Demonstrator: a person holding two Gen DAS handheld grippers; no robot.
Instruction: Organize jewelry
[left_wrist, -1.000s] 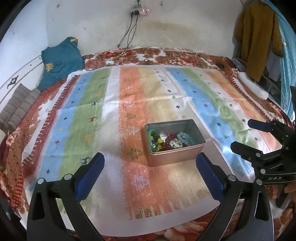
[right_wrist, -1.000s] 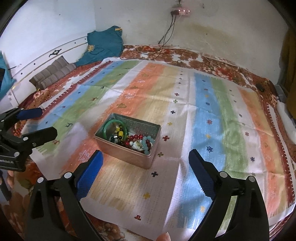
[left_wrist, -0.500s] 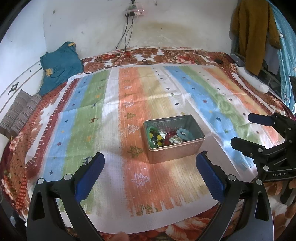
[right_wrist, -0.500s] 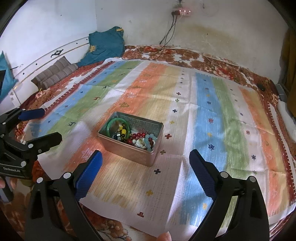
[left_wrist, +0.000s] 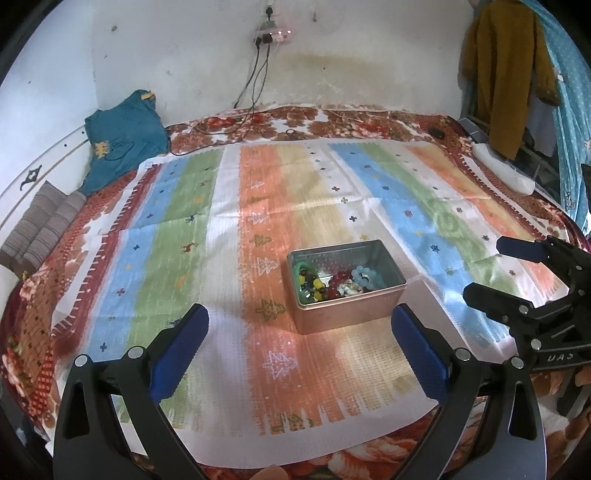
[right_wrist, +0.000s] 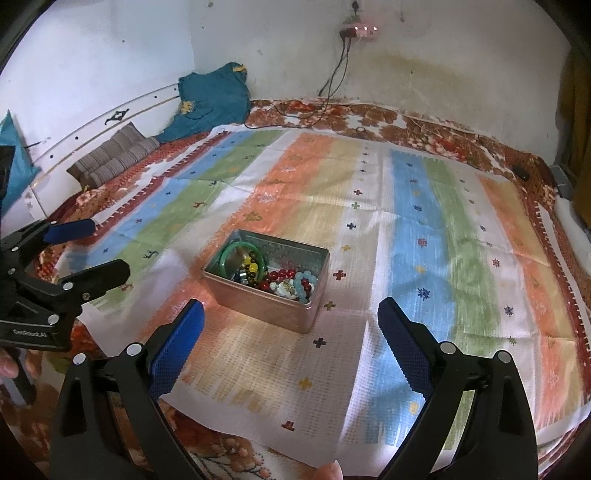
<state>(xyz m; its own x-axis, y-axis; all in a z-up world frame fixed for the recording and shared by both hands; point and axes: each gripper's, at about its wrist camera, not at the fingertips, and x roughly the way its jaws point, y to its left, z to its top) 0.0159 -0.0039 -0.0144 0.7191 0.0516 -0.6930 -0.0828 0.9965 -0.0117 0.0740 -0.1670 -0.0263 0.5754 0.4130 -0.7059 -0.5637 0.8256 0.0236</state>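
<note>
- We are viewing a striped cloth (left_wrist: 229, 258) lying spread over a floral bedspread (left_wrist: 369, 122); the cloth's near edge is running just behind both grippers, with floral border showing below it.
- A metal tin (left_wrist: 347, 284) is sitting on the orange stripe, near the cloth's front edge, with bare cloth lying on all its sides.
- Beaded jewelry (right_wrist: 291, 282) and a green bangle (right_wrist: 231, 251) are lying inside the tin, the bangle at its left end in the right wrist view.
- The bed is meeting a white wall (left_wrist: 351, 66) at the far edge; a teal garment (left_wrist: 122, 136) and a striped cushion (left_wrist: 40, 229) are resting at the far left, well apart from the tin.
- We are holding the left gripper (left_wrist: 299, 347) released, jaws spread wide, hovering above the cloth with the tin just ahead, between the fingers in view.
- We are holding the right gripper (right_wrist: 290, 336) likewise released and empty, pointing at the tin from its right.
- Each gripper is showing at the other camera's side margin, jaws apart, over the cloth's edge.
</note>
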